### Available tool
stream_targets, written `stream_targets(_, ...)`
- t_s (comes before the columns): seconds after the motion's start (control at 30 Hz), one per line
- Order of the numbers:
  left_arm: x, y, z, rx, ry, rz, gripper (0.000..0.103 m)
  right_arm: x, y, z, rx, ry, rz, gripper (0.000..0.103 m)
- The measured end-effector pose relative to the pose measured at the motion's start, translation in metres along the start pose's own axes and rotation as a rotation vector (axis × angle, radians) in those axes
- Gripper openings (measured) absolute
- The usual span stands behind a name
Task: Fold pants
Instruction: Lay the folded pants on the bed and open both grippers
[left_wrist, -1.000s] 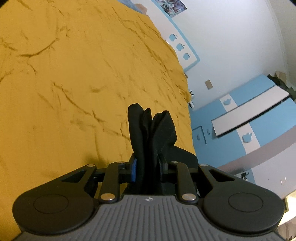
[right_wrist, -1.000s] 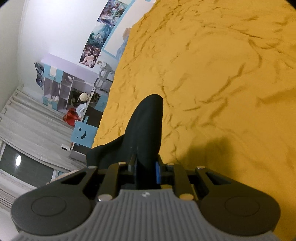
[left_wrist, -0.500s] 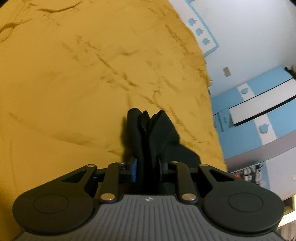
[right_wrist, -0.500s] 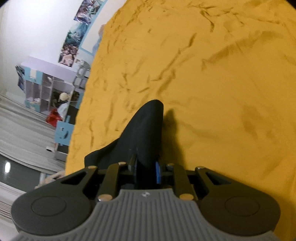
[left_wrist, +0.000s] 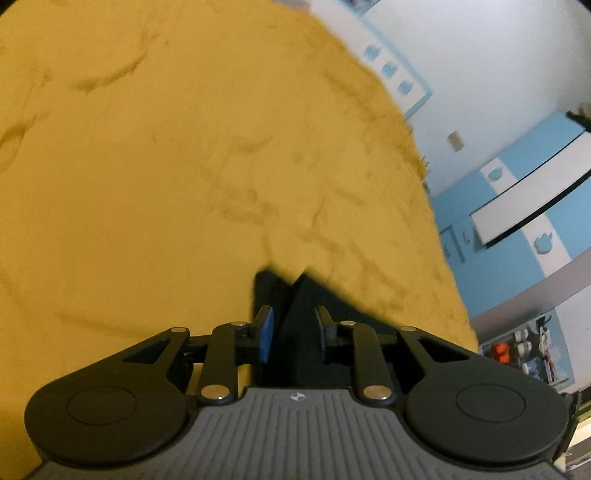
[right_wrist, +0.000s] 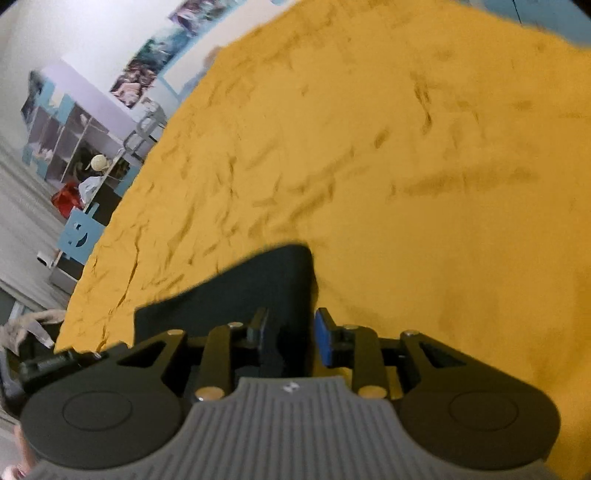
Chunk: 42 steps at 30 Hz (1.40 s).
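Note:
The black pants (left_wrist: 295, 317) lie on a mustard-yellow bed cover (left_wrist: 184, 166). In the left wrist view a bunched edge of the pants sits between the fingers of my left gripper (left_wrist: 293, 325), whose jaws stand a little apart. In the right wrist view the pants (right_wrist: 258, 288) spread flatter toward the left, and my right gripper (right_wrist: 290, 328) has its jaws parted around the cloth, with a gap beside the blue pad (right_wrist: 325, 341). The view is blurred by motion.
The yellow cover (right_wrist: 406, 166) fills most of both views. The bed's right edge borders a white wall and blue-and-white cabinets (left_wrist: 524, 206). On the left side stand shelves (right_wrist: 66, 144) and a blue chair (right_wrist: 79, 236).
Both grippers' jaws have widened from a tight pinch on the pants. The cloth has sunk lower and shows flatter, especially on the right. Both cameras have shifted over the bed.

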<state>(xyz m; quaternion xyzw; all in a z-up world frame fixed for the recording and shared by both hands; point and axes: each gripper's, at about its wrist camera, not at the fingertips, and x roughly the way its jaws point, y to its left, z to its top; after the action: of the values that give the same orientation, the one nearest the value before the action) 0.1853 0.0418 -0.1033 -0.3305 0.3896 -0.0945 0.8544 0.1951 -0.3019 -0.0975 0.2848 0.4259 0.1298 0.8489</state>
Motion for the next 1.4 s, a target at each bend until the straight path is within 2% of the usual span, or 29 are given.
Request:
stream_targets(0.1, 0.007, -0.022, 0.007, 0.068, 0.004, -0.046, 0.023, 0.009, 0.006, 0.01, -0.013, 0.001, 0.016, 0.017)
stream_targets(0.2, 0.025, -0.042, 0.005, 0.186, 0.035, 0.01, 0.014, 0.025, 0.008, 0.013, -0.023, 0.019, -0.02, 0.011)
stream_targets(0.37, 0.051, -0.038, 0.004, 0.196, 0.076, 0.11, 0.003, 0.047, 0.007, 0.014, -0.065, 0.044, -0.086, 0.003)
stream_targets(0.43, 0.057, -0.031, 0.004, 0.187, 0.086, 0.149, 0.003, 0.055, 0.006, 0.014, -0.085, 0.052, -0.133, 0.003)
stream_targets(0.57, 0.048, -0.03, 0.004, 0.18, 0.063, 0.17, 0.003, 0.05, 0.006, 0.014, -0.104, 0.04, -0.151, 0.003)
stream_targets(0.7, 0.019, -0.039, -0.005, 0.22, 0.032, 0.187, 0.004, 0.025, 0.027, 0.003, -0.223, 0.005, -0.227, 0.009)
stream_targets(0.77, 0.002, -0.048, -0.012, 0.26, 0.017, 0.181, 0.004, 0.009, 0.041, -0.008, -0.296, -0.013, -0.244, 0.022)
stream_targets(0.8, -0.005, -0.054, -0.017, 0.281, 0.01, 0.174, 0.004, 0.001, 0.049, -0.015, -0.334, -0.024, -0.237, 0.023)
stream_targets(0.93, -0.031, -0.077, -0.049, 0.398, -0.02, 0.19, 0.004, -0.025, 0.076, -0.049, -0.458, -0.057, -0.213, 0.024)
stream_targets(1.07, -0.047, -0.091, -0.086, 0.488, -0.024, 0.193, 0.004, -0.037, 0.091, -0.083, -0.538, -0.056, -0.238, 0.027)
stream_targets(1.23, -0.052, -0.087, -0.115, 0.518, -0.004, 0.207, 0.005, -0.036, 0.091, -0.113, -0.61, -0.032, -0.272, 0.037)
stream_targets(1.4, -0.04, -0.07, -0.125, 0.498, 0.054, 0.228, 0.005, -0.025, 0.081, -0.132, -0.604, 0.003, -0.301, 0.037)
